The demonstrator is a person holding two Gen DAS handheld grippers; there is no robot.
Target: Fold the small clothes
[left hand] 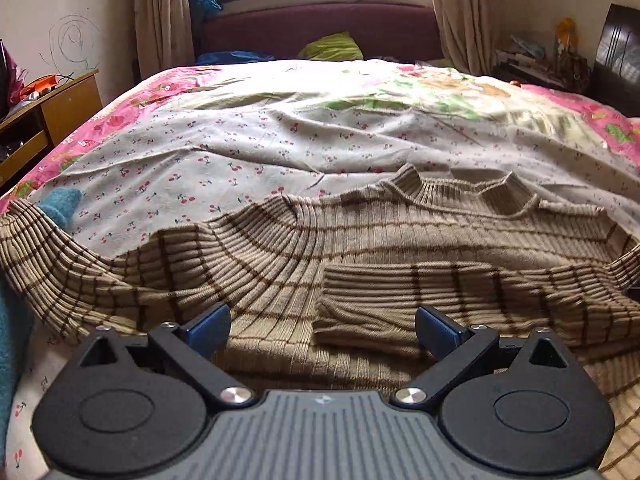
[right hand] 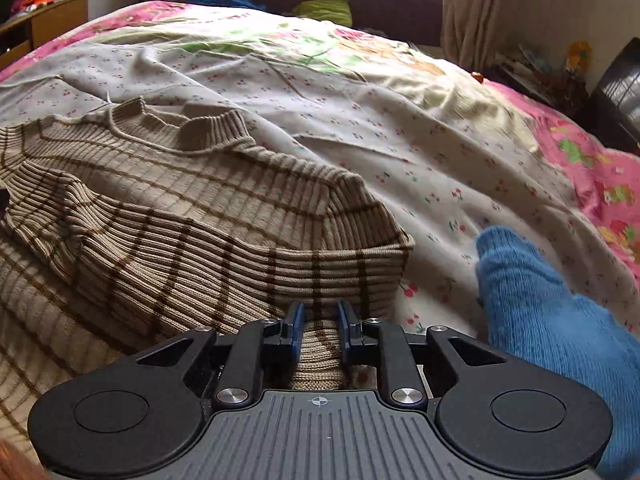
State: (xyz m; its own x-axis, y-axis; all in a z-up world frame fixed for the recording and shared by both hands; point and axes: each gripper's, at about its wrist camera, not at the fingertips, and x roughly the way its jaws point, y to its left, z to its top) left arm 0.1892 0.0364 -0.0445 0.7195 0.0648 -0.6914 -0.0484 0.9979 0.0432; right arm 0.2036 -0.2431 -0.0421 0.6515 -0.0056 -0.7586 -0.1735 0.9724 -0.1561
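Observation:
A small beige ribbed sweater with brown stripes (left hand: pixel 340 240) lies on the bed, collar (left hand: pixel 460 188) pointing away from me. One sleeve (left hand: pixel 460 296) is folded across its front. My left gripper (left hand: pixel 322 326) is open, low over the sweater's lower part, with the sleeve cuff between its blue fingers. In the right wrist view my right gripper (right hand: pixel 319 314) is shut on a fold of the sweater (right hand: pixel 200 216) at its right side edge, under the folded sleeve (right hand: pixel 248 260).
A white cherry-print sheet (left hand: pixel 240 148) covers a pink floral quilt (left hand: pixel 580 104). A blue knit garment (right hand: pixel 552 320) lies right of the sweater and also shows in the left wrist view (left hand: pixel 60 204). A wooden side table (left hand: pixel 48 108) stands on the left, the headboard (left hand: pixel 320 28) at the far end.

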